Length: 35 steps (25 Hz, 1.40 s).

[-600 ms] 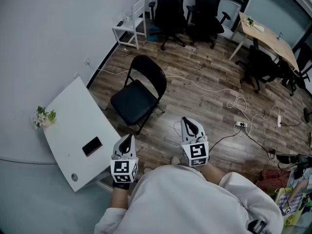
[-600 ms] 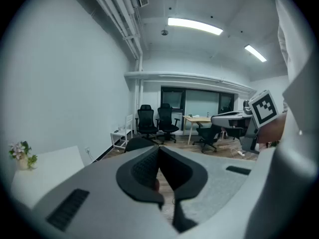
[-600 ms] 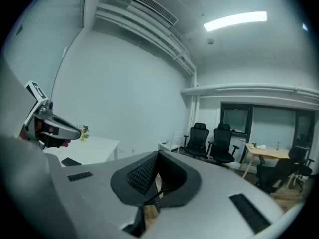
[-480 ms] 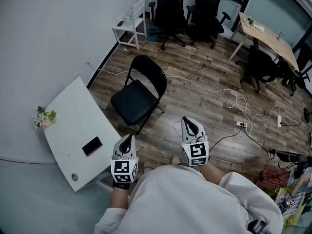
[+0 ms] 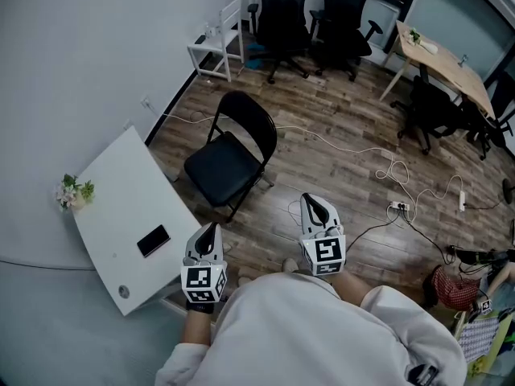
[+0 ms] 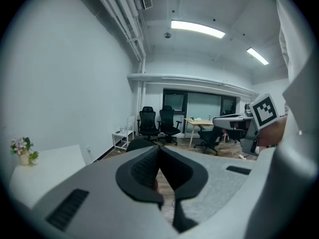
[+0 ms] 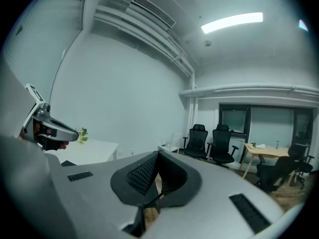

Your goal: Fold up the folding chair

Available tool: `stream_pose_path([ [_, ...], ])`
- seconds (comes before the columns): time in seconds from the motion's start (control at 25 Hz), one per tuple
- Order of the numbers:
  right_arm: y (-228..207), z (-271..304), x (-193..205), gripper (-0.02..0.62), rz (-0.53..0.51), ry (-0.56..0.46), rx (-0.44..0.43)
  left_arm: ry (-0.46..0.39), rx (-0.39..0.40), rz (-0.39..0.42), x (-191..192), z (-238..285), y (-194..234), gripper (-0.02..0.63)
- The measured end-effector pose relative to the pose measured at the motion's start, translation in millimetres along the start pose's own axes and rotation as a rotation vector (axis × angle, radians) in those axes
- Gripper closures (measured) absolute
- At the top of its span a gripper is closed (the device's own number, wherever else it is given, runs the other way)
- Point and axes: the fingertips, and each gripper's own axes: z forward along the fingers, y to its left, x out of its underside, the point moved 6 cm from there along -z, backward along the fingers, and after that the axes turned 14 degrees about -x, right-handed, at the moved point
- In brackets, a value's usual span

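A black folding chair (image 5: pixel 231 155) stands unfolded on the wood floor, seat toward me, beside a white table (image 5: pixel 121 240). My left gripper (image 5: pixel 209 230) is held close to my body near the table's corner, shut and empty, well short of the chair. My right gripper (image 5: pixel 311 202) hovers over the floor to the chair's right, also shut and empty. In the left gripper view the gripper (image 6: pixel 159 148) has its jaws together, and the chair's back (image 6: pixel 141 143) peeks just behind them. The right gripper (image 7: pixel 157 154) in its own view is shut as well.
On the white table lie a phone (image 5: pixel 153 240) and a small flower pot (image 5: pixel 72 193). Cables (image 5: pixel 386 171) and a power strip (image 5: pixel 397 207) trail across the floor at right. Black office chairs (image 5: pixel 310 18), a white chair (image 5: pixel 217 40) and a wooden desk (image 5: pixel 442 59) stand at the far end.
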Motion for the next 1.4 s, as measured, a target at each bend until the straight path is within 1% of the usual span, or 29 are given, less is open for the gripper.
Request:
stream_pose_path([
  [0.16,-3,-3,2,0.58,-0.001,-0.021,0.016,-0.008,0.012,0.0,2,1,-1,0.585],
  [0.2,-5,-4,3,0.573,0.001,-0.018,0.017,-0.005,0.02,0.001,3,2,-3,0.562],
  [0.28,-8,-8,6,0.488,0.011,-0.01,0.008,0.002,0.034,0.0,3,2,-8,0.475],
  [0.36,-11,-10,7,0.373,0.025,-0.011,-0.001,0.01,0.041,-0.005,4,4,-9,0.366],
  [0.44,-14,-11,7,0.327,0.027,-0.022,-0.006,0.016,0.032,-0.006,6,7,-9,0.347],
  [0.48,-16,-12,8,0.289,0.024,-0.03,-0.012,0.015,0.025,-0.004,6,9,-10,0.318],
  [0.52,-18,-13,9,0.274,0.022,-0.037,-0.018,0.013,0.017,-0.002,7,10,-11,0.305],
  [0.64,-30,-18,13,0.213,0.012,-0.059,-0.022,-0.017,-0.018,0.006,3,13,-16,0.214],
  [0.68,-35,-19,13,0.19,0.003,-0.065,-0.021,-0.024,-0.027,0.013,0,15,-18,0.172],
  [0.84,-57,-19,17,0.179,-0.009,-0.055,-0.028,0.0,-0.049,0.018,-1,24,-28,0.169],
  [1.0,-83,-16,24,0.179,-0.001,-0.054,-0.045,0.026,-0.092,0.012,0,36,-42,0.169],
  [1.2,-111,-10,39,0.179,-0.009,-0.036,-0.089,0.064,-0.144,-0.008,8,47,-58,0.17],
  [1.4,-128,13,46,0.181,-0.003,-0.007,-0.138,0.121,-0.166,-0.021,15,60,-64,0.17],
])
